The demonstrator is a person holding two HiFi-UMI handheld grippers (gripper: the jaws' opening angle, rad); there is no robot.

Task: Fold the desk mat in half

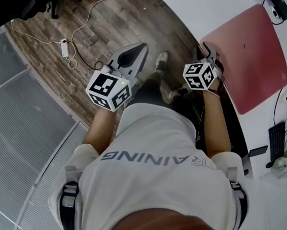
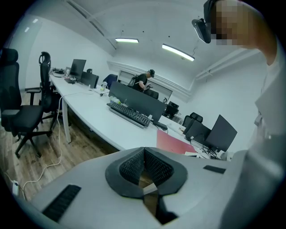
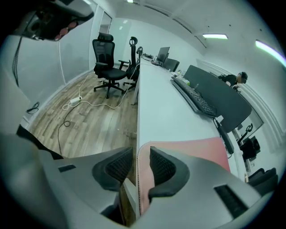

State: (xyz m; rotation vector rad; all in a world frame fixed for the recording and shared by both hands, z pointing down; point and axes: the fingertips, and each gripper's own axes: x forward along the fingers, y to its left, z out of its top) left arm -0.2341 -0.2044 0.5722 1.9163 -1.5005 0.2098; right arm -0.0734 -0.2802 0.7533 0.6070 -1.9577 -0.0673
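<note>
The pink-red desk mat lies flat on the white desk, its near edge along the desk's edge. My right gripper is at the mat's near left corner. In the right gripper view the mat's stitched edge and the desk's edge run between the jaws of the right gripper, which stands open, pads apart from the mat. My left gripper hangs over the wooden floor, left of the desk, away from the mat. The tips of the left gripper meet with nothing between them; the mat shows far behind.
A keyboard and cables lie at the desk's right end. A power strip with a white cord lies on the floor. Office chairs stand beside the desk; another keyboard and monitors sit further along. A person stands at the back.
</note>
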